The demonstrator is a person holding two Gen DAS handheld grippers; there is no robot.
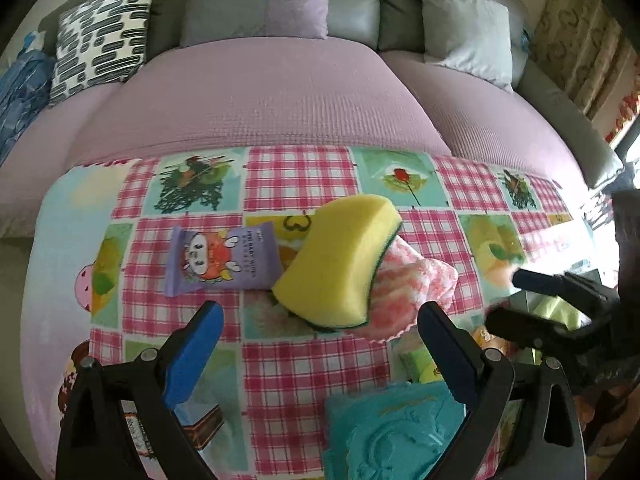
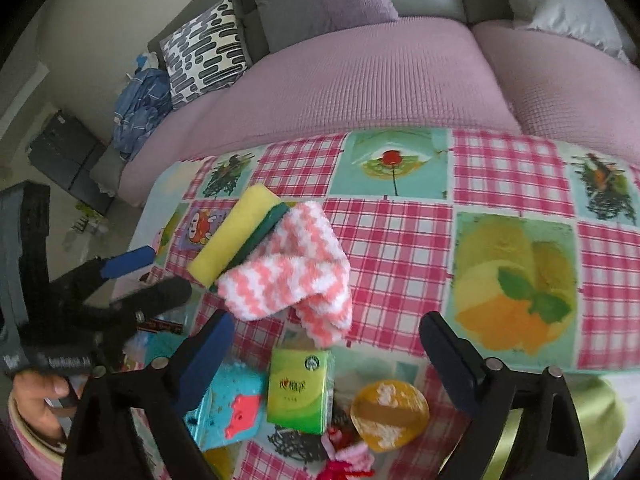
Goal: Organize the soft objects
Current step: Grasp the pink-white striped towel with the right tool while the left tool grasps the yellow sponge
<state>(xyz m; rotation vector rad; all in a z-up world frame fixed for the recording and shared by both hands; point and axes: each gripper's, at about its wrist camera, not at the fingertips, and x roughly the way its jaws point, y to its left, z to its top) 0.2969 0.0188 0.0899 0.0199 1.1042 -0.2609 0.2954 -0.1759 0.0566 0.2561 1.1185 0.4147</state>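
Observation:
A yellow sponge (image 1: 340, 252) with a green scouring side leans on a pink-and-white fluffy cloth (image 1: 412, 284) in the middle of the patchwork tablecloth (image 1: 296, 172). A purple wipes packet (image 1: 224, 260) lies to its left. My left gripper (image 1: 320, 316) is open just short of the sponge, with nothing between its blue pads. A teal cloth (image 1: 392, 432) lies under it. In the right wrist view my right gripper (image 2: 326, 336) is open above a green tissue pack (image 2: 300, 392), just short of the fluffy cloth (image 2: 292, 276) and sponge (image 2: 236, 244). The left gripper (image 2: 152, 276) shows at the left.
A teal packet (image 2: 228, 408), a yellow round item (image 2: 390, 416) and a small pink bow (image 2: 352, 454) lie near the table's front. A shiny green roll (image 2: 560, 440) is at the lower right. Behind the table is a lilac-covered sofa (image 1: 280, 92) with cushions (image 1: 100, 36).

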